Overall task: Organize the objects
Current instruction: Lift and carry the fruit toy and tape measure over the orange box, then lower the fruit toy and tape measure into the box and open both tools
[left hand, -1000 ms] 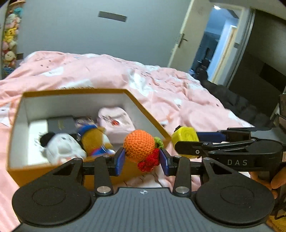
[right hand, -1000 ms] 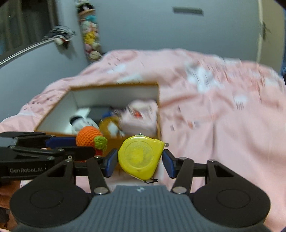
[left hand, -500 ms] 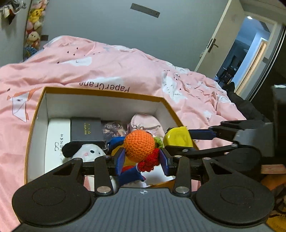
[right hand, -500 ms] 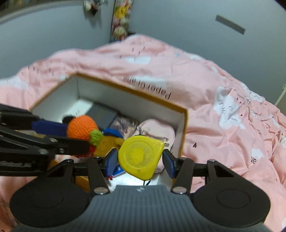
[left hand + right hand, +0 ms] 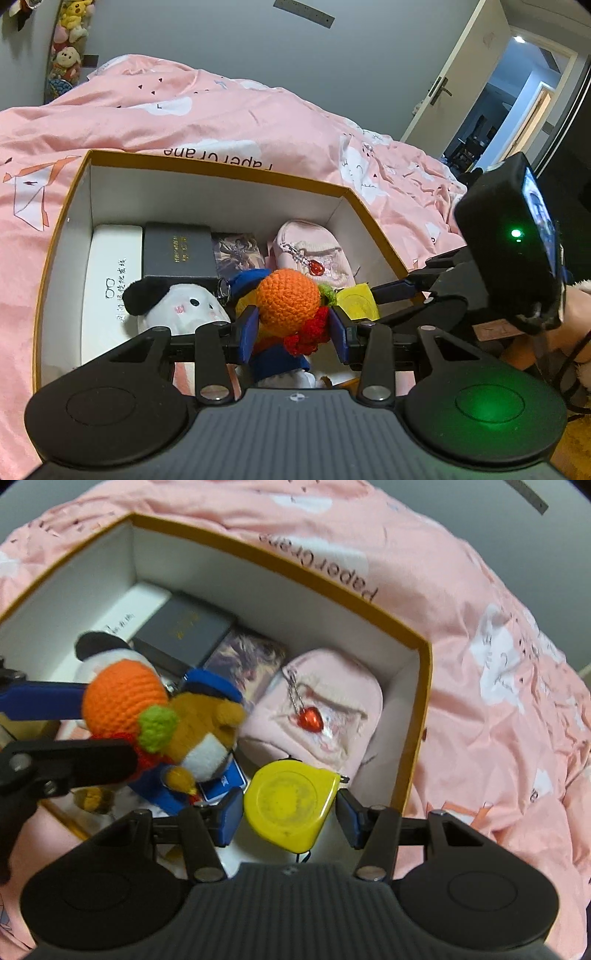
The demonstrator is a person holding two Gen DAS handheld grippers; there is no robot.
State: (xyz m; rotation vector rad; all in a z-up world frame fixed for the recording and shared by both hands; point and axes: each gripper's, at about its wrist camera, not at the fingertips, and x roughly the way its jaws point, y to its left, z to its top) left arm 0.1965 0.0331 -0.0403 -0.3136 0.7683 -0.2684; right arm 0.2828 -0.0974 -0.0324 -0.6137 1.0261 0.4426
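Right wrist alone shows the brown plush [image 5: 199,734] under the crocheted orange [image 5: 122,701].

white case [image 5: 110,280] partly behind plush [image 5: 181,306]

Open box [image 5: 424,686] on the pink bedspread [image 5: 498,664] — floor crowded by white case [image 5: 110,280], dark box [image 5: 177,251], pink pouch [image 5: 325,716], panda plush [image 5: 177,306] and bear plush [image 5: 207,731]. Bare floor shows only along the right wall, beside the pouch; entry from above is unobstructed.

Pink duvet [image 5: 229,110], grey wall [image 5: 221,40], perhaps dim
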